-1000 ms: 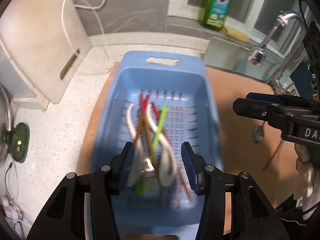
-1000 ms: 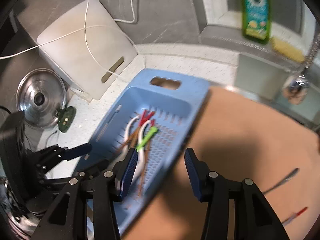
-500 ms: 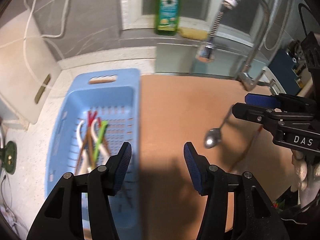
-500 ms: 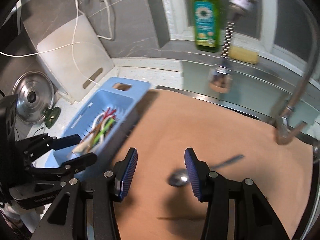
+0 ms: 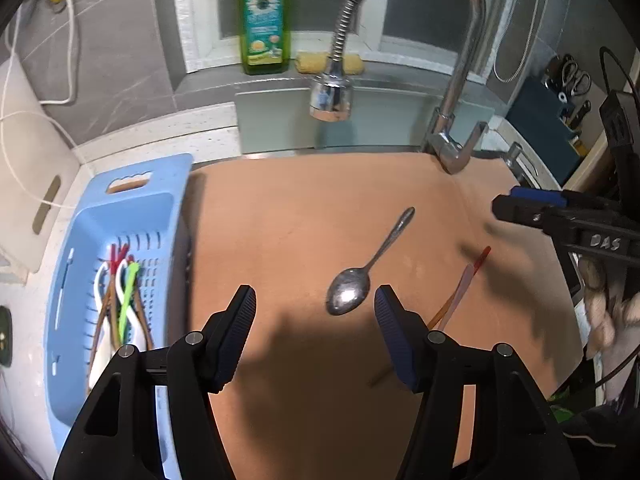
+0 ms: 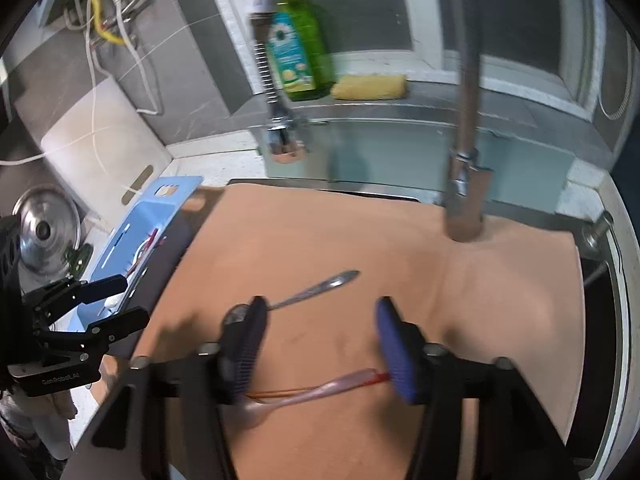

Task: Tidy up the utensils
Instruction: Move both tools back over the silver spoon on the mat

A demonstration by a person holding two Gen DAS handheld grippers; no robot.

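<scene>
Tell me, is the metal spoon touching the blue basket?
Apart. The left wrist view shows the metal spoon alone on brown board, bare surface separating it from the blue basket.

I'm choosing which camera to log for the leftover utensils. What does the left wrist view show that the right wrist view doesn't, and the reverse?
Only the left wrist view: the whole metal spoon including its bowl, the bundle of utensils lying clearly in the blue basket, and a knife block far right.

Only the right wrist view: a steel pot lid left of the basket, and a pale pink spoon with a red-tipped chopstick between the right tongs.

Both: the spoon, basket, brown mat, green bottle, sponge, and faucet. Both tongs are open, empty.
</scene>
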